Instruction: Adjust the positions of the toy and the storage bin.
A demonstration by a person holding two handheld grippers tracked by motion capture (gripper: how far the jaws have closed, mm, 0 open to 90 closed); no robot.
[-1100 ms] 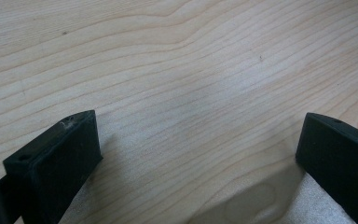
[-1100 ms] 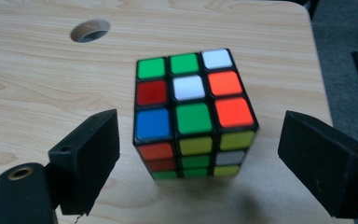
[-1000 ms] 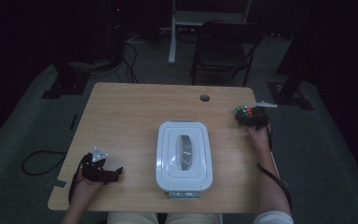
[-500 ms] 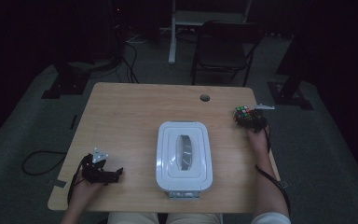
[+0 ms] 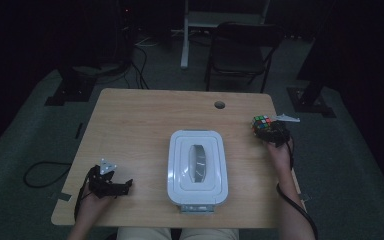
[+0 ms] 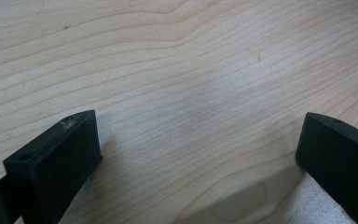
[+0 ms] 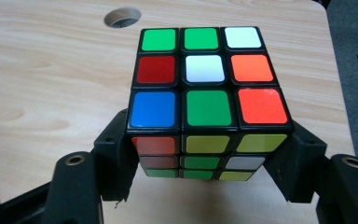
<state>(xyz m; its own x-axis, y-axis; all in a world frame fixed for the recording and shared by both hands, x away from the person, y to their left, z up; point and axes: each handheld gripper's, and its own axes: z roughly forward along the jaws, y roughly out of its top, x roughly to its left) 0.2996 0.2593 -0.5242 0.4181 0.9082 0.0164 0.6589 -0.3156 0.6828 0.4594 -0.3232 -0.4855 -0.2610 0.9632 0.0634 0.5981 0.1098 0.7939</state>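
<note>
From above, the left gripper [image 5: 111,183] rests low on the worktop's [image 5: 145,125] near-left corner, its fingers [image 6: 56,154] spread wide over bare wood. Past the white lidded box [image 5: 197,167], the right gripper [image 5: 270,131] grips the puzzle cube [image 7: 205,100] at the far-right edge. Its own view shows fingers [image 7: 114,154] clamping the cube's sides, the underside hidden.

One counter [image 5: 140,125] with one round hole [image 5: 219,105] in it. On it, one white lidded box [image 5: 197,167]. One colour cube [image 5: 261,124]. Two tongs, one left [image 5: 114,186] and one right [image 5: 270,131], each with two black jaws, and two hands holding them. Behind the counter, one dark chair [image 5: 240,52] and one pale desk leg [image 5: 185,35]
</note>
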